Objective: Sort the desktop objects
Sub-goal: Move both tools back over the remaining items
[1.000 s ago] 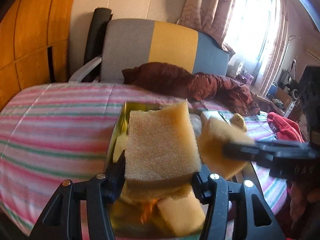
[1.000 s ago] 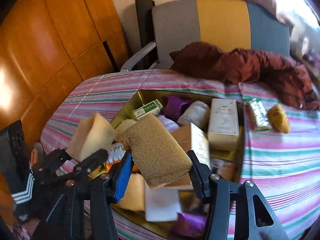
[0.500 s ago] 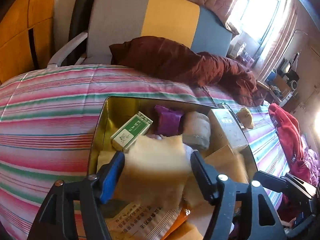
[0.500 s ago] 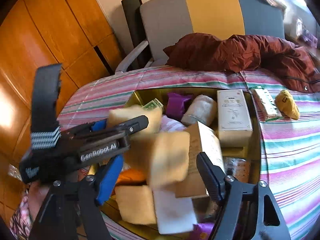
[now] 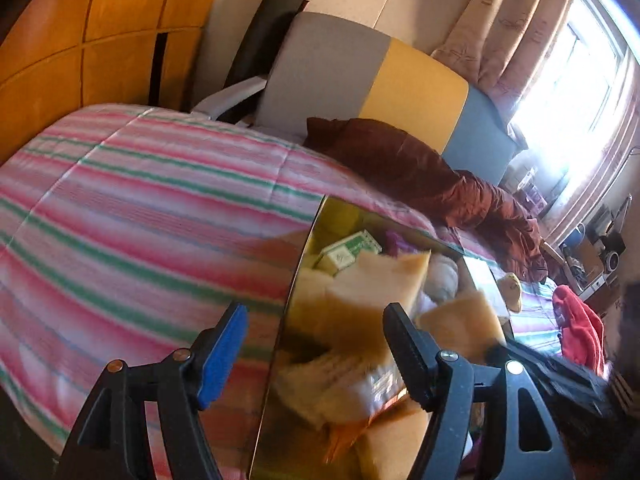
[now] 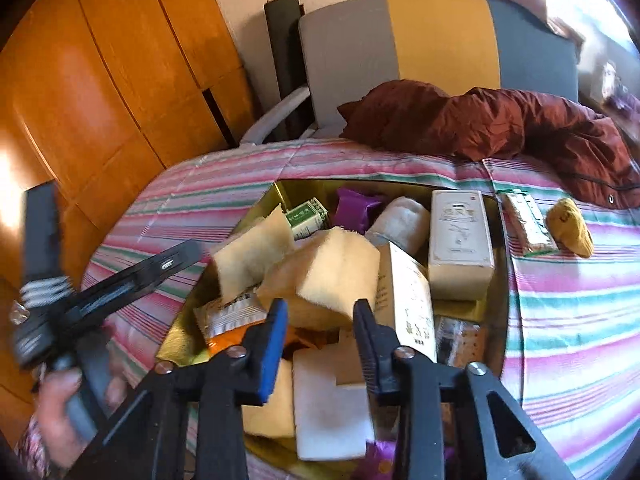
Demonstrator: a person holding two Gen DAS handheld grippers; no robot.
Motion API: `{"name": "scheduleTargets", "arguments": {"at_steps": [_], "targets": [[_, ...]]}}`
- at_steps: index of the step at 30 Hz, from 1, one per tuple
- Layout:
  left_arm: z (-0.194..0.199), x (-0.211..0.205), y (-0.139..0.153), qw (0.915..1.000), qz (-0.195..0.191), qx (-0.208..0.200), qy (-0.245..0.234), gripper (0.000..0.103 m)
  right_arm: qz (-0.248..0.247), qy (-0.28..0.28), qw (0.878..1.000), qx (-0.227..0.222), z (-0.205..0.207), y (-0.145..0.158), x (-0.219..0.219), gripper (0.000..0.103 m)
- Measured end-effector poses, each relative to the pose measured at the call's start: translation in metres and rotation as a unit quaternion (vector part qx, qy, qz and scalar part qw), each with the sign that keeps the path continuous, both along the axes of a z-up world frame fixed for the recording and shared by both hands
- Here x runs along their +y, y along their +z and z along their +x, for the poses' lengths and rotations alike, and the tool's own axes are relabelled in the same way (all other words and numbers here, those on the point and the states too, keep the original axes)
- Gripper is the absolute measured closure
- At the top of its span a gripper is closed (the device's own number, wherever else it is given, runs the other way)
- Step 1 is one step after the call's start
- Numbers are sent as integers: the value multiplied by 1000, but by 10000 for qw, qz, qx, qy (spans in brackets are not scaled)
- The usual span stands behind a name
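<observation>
I read the right tool (image 6: 318, 320) pressed together, empty, just short of the pale-yellow sponge block (image 6: 332, 268) in the gold tin (image 6: 276, 196).

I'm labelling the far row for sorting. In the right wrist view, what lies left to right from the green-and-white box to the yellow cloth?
Small green-and-white box → crumpled purple wrapper → rolled white cloth → tall cream carton → flat green-edged packet → mustard-yellow cloth lump.

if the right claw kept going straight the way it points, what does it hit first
Most likely the tan sponge block heaped in the gold tray: it sits straight beyond the right claw, whose fingers frame it with nothing held between them. The fisheye view blurs depth, so the white pad underneath could touch first.
</observation>
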State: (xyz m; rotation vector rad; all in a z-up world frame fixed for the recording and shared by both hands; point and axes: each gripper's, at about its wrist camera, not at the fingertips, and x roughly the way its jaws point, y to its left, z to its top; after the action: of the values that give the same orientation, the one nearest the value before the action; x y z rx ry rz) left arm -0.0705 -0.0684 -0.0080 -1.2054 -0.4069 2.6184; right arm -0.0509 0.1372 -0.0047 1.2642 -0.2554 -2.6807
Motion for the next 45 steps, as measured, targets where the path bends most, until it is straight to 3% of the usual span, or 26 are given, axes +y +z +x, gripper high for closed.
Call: {"name": "scheduleTargets", "arguments": {"at_steps": [5, 9, 11, 14, 23, 29, 32, 35, 40, 45], "targets": [[15, 4, -3, 9999, -66, -61, -54, 32, 426, -260, 9987, 50, -31, -8, 2, 72], [20, 9, 1, 9997, -195, 3, -129, 32, -45, -290, 9993, 211, -14, 6, 24, 71], [21, 12, 4, 9998, -170, 45, -132, 32, -50, -388, 9986, 361, 2, 14, 36, 61], [23, 21, 12, 9997, -25, 133, -179, 32, -4, -520, 9976, 449, 22, 19, 57, 55], [37, 90, 22, 9961, -283, 175, -814, 30, -19, -1188, 9929, 71, 58, -5, 133, 51], [54, 146, 22, 9888, -334, 135, -1451, 24, -5, -1479, 9888, -205, 63, -30, 181, 47], [60, 171, 24, 9848, -435, 173, -1672, 21, 59, -1523, 9879, -271, 55, -37, 206, 45], [61, 193, 24, 9818, -559, 125, -1811, 21, 91, -1664, 9857, -235, 37, -38, 238, 31], [62, 209, 22, 9802, -663, 52, -1866, 21, 108, -1846, 9824, -260, -10, -40, 272, 26], [62, 215, 21, 9797, -676, 7, -1886, 21, 169, -1760, 9838, -298, -49, -49, 279, 24]]}}
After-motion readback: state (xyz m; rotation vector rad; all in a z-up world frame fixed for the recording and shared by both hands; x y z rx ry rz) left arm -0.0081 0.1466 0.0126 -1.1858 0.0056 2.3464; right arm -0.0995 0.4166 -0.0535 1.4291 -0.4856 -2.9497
